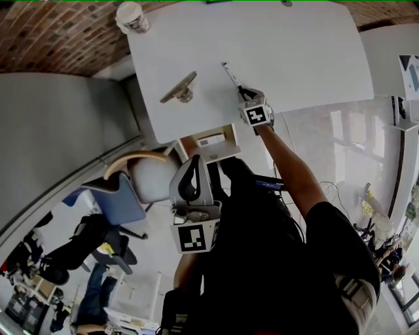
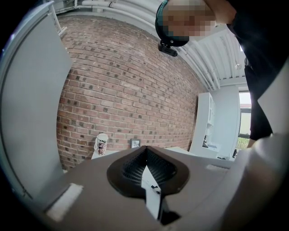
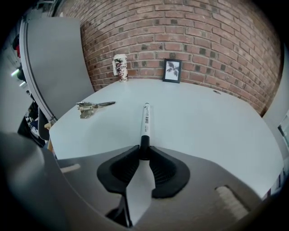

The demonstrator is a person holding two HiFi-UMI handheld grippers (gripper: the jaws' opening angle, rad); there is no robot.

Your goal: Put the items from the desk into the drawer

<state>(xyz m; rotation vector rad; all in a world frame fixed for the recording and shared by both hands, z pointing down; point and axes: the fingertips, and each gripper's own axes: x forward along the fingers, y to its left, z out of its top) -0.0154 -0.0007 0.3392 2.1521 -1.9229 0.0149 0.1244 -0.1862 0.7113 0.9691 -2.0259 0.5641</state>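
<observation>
A white marker [image 3: 146, 118] with a black end lies on the white desk [image 1: 294, 59], pointing away from me. My right gripper [image 3: 144, 151] is shut on that black end; in the head view the right gripper [image 1: 245, 93] sits at the marker's [image 1: 230, 73] near tip. To the left lies a metal stapler [image 1: 180, 88], apart from both grippers. The open drawer [image 1: 226, 149] under the desk's near edge holds a small white item. My left gripper [image 1: 194, 163] hangs below the desk by the drawer, its jaws together and empty, as the left gripper view [image 2: 145, 151] shows.
A paper cup [image 1: 133, 16] stands at the desk's far left corner, and a small framed picture [image 3: 172, 70] leans against the brick wall. A chair [image 1: 141, 176] stands left of the drawer. A grey partition [image 3: 58, 58] borders the desk's left side.
</observation>
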